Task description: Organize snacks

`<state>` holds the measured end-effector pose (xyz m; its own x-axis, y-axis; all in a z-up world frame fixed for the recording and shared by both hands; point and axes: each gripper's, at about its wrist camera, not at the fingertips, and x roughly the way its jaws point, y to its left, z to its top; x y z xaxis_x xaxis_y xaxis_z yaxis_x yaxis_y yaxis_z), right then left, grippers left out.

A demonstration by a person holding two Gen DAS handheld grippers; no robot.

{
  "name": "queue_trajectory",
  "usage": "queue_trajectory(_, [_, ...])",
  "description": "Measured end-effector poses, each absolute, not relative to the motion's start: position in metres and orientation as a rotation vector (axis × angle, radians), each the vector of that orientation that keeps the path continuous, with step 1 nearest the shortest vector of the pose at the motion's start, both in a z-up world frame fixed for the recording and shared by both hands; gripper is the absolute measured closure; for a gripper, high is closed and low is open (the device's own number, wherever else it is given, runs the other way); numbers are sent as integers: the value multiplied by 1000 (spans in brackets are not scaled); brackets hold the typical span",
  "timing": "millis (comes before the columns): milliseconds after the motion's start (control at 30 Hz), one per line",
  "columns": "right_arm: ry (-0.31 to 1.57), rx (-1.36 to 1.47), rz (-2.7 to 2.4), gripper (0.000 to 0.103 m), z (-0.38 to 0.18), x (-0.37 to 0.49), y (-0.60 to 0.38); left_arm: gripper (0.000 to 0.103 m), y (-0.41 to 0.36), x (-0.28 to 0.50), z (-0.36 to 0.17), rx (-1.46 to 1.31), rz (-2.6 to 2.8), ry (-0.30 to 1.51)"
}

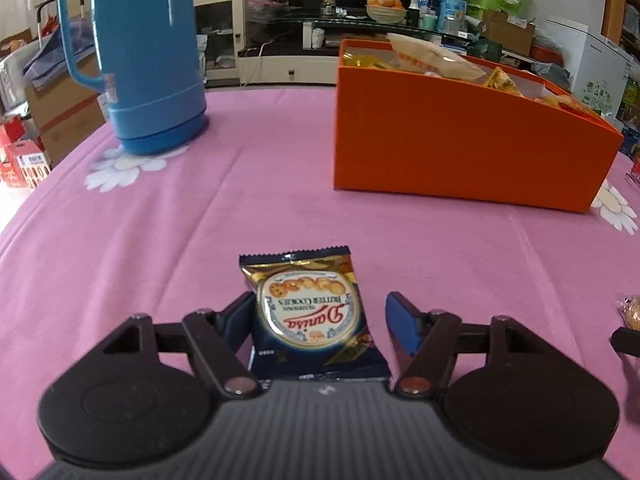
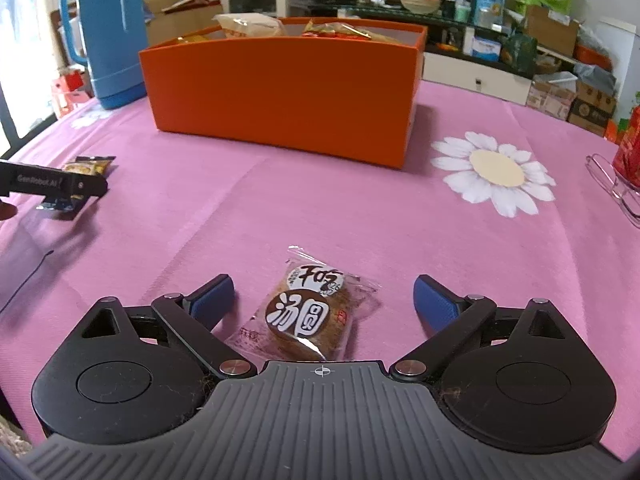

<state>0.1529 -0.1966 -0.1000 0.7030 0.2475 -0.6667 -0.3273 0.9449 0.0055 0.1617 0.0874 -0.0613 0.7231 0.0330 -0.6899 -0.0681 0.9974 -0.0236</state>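
A dark blue and gold butter cookie packet (image 1: pixel 308 312) lies flat on the pink tablecloth (image 1: pixel 200 220), between the fingers of my left gripper (image 1: pixel 320 304). The left pad rests against the packet's edge and the right pad stands clear of it, so this gripper is open. My right gripper (image 2: pixel 324 282) is open wide around a round brown cake in a clear wrapper (image 2: pixel 308 312), with a gap on both sides. The orange box (image 2: pixel 280 88), holding several snack packets, stands further back on the table. In the right wrist view, the cookie packet (image 2: pixel 86 166) shows at the far left.
A tall blue thermos jug (image 1: pixel 148 60) stands at the back left of the table. A pair of glasses (image 2: pixel 616 188) and a red packet (image 2: pixel 630 148) lie at the right edge. Shelves, cartons and a bowl of oranges fill the room behind.
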Motion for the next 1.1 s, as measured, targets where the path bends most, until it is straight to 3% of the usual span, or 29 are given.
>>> queue_trajectory(33, [725,-116,320,13,-100,153,-197,24,90,162,-61,-52,72,768])
queue_trajectory(300, [729,-63,342,17,-97,147,-203,23,95,159,-63,-49,97,757])
queue_trajectory(333, [726,-83,341,20,-98,145,-201,27,93,160,-63,-48,94,757])
queue_trajectory(400, [713,-133,348,35,-98,142,-196,48,91,160,-61,-46,69,748])
queue_trajectory(433, [707,-130,362,43,-97,140,-196,49,90,160,-60,-38,59,749])
queue_trajectory(467, [702,-135,360,68,-95,139,-196,50,90,159,-60,-39,54,747])
queue_trajectory(533, [702,-93,373,72,-90,138,-202,52,91,159,-60,-44,51,747])
queue_trajectory(800, [685,-8,356,72,-83,141,-218,52,95,158,-57,-117,44,762])
queue_trajectory(933, [733,0,366,60,-90,147,-212,35,87,156,-60,-33,81,767])
queue_trajectory(1000, [721,-26,355,40,-88,144,-211,34,89,155,-60,-38,86,768])
queue_trajectory(1100, [721,-17,343,36,-86,139,-216,32,92,154,-61,-38,94,767])
